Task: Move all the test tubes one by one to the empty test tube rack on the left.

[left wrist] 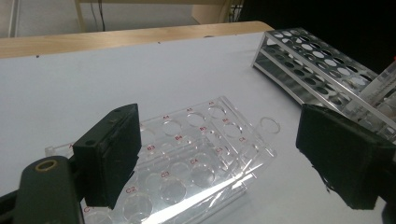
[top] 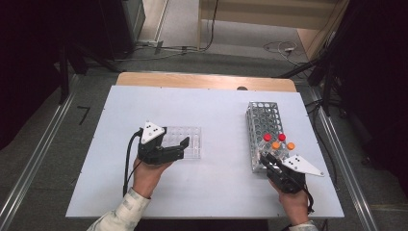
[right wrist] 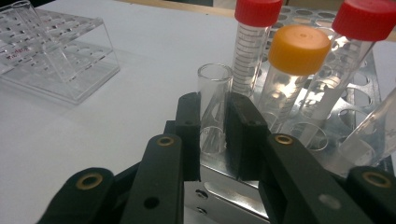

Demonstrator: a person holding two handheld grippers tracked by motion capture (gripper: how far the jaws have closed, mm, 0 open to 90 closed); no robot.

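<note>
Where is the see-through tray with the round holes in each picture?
High view: the clear tray lies left of centre, by the left tool.
Left gripper view: bottom middle, between the open jaws.
Right gripper view: top left corner.
Shared landmark: the metal tube rack.

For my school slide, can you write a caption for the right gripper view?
The right gripper pinches an open glass tube at the metal rack, beside red-capped and orange-capped tubes.

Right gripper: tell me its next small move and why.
Probably lift straight up. The right gripper is shut on the uncapped glass tube, which stands upright in the metal rack beside the capped tubes. A vertical pull should clear its hole without knocking them. The left gripper waits open over the clear plastic rack, a likely destination.
</note>
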